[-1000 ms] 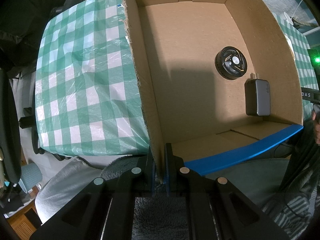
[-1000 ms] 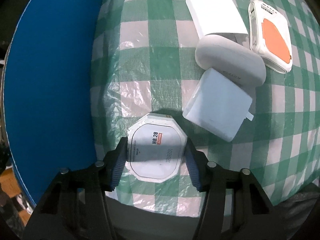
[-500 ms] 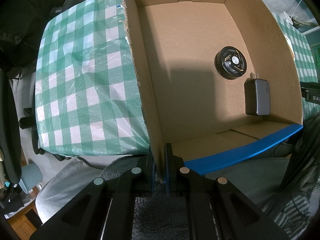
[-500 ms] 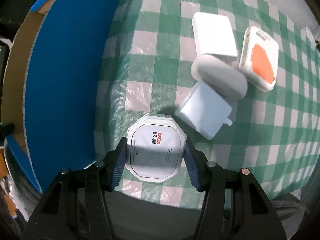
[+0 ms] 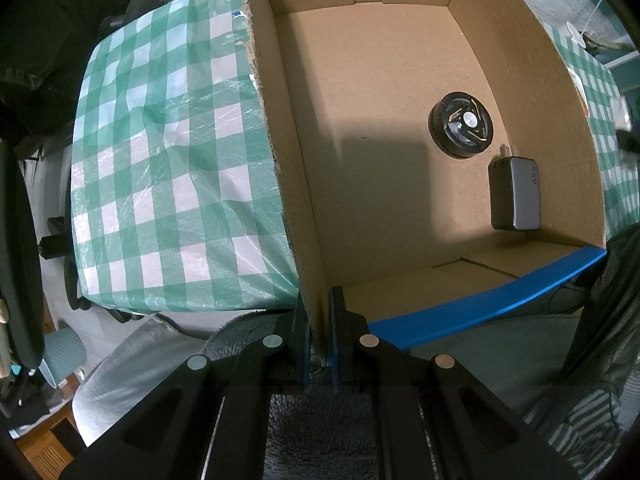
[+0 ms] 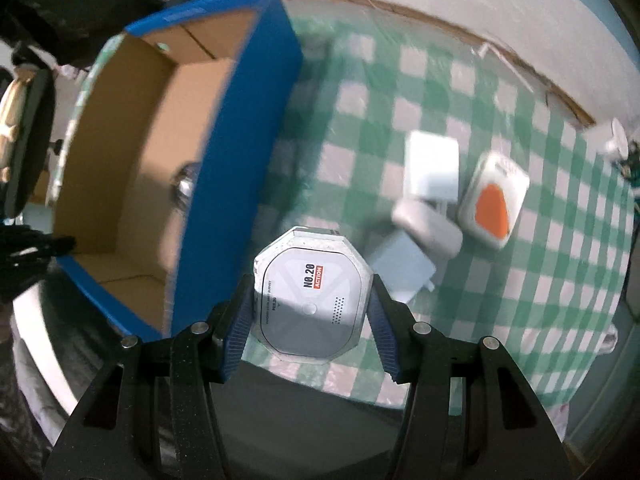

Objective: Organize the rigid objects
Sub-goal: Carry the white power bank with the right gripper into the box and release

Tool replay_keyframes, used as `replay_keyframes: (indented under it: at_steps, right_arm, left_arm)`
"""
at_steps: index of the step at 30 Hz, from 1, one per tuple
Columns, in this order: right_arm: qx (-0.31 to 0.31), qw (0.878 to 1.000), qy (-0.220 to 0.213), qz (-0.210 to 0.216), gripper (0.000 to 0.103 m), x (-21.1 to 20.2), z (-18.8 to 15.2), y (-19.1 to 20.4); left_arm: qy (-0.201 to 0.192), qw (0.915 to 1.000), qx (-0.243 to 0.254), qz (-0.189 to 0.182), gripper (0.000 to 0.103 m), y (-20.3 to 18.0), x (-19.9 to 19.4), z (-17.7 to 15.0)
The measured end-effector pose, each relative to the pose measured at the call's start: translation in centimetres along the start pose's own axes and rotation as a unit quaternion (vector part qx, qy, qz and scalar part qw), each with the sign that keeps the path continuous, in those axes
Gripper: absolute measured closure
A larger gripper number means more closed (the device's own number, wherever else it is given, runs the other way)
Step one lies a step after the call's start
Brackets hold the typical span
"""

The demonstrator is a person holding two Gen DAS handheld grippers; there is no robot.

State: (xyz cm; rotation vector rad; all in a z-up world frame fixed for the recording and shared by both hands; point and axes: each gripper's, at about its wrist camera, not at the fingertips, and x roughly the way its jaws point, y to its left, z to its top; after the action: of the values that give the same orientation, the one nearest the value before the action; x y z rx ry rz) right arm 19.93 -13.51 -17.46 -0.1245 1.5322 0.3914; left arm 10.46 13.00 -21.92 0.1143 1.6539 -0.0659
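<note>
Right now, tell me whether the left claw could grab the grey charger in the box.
Probably not: the left claw is shut on the box wall, so it must let go first. The grey charger itself lies uncovered.

Right hand-held gripper [image 6: 308, 320] clamps white octagonal device [image 6: 310, 292] above checked desk [image 6: 540, 280]. Blue-sided cardboard box [image 6: 224, 160] at left; white chargers [image 6: 432, 168] and orange-faced device [image 6: 494, 200] at right, blurred.
</note>
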Motion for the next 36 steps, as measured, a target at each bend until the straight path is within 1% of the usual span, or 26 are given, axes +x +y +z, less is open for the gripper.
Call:
replay_keyframes:
  at_steps: [3,9,12,18,21,26,29,31,34,36]
  right_arm:
    - [-0.019,1.000,-0.010,0.001,0.048,-1.7,1.4,1.3]
    - [-0.056,0.998,-0.021,0.002,0.048,-3.1,3.3,4.3]
    - [-0.076,0.997,-0.017,0.002,0.048,-2.6,4.1,6.1]
    - [-0.124,0.992,-0.006,0.011,0.048,-0.2,5.1,9.2]
    - [-0.141,0.990,-0.001,0.006,0.048,1.2,5.5,10.1]
    - [-0.159,0.987,0.008,-0.011,0.048,3.2,5.7,10.7]
    - [-0.160,0.987,0.015,-0.015,0.048,4.1,5.8,10.4]
    - [-0.159,0.987,0.013,-0.020,0.048,4.4,5.9,10.1]
    - [-0.157,0.988,0.007,-0.012,0.048,4.5,5.9,9.7]
    - [-0.159,0.987,0.007,-0.017,0.048,4.5,5.8,9.8]
  left_arm:
    - [0.000,1.0000,0.000,-0.001,0.096,0.0,0.0,0.0]
    - [0.000,1.0000,0.000,0.000,0.096,0.0,0.0,0.0]
    - [0.000,1.0000,0.000,-0.001,0.096,0.1,0.0,0.0]
    - [-0.001,1.0000,0.001,0.000,0.096,0.0,-0.1,0.0]
    - [-0.001,1.0000,0.001,0.000,0.096,0.0,-0.1,0.0]
    - [-0.002,1.0000,0.002,-0.001,0.096,-0.1,-0.2,-0.1]
    - [-0.002,1.0000,0.004,0.000,0.096,-0.2,-0.2,-0.1]
    - [-0.001,1.0000,0.005,0.000,0.096,-0.3,-0.3,-0.1]
    - [-0.002,1.0000,0.006,-0.001,0.096,-0.3,-0.3,-0.2]
    - [-0.002,1.0000,0.006,-0.001,0.096,-0.3,-0.4,-0.2]
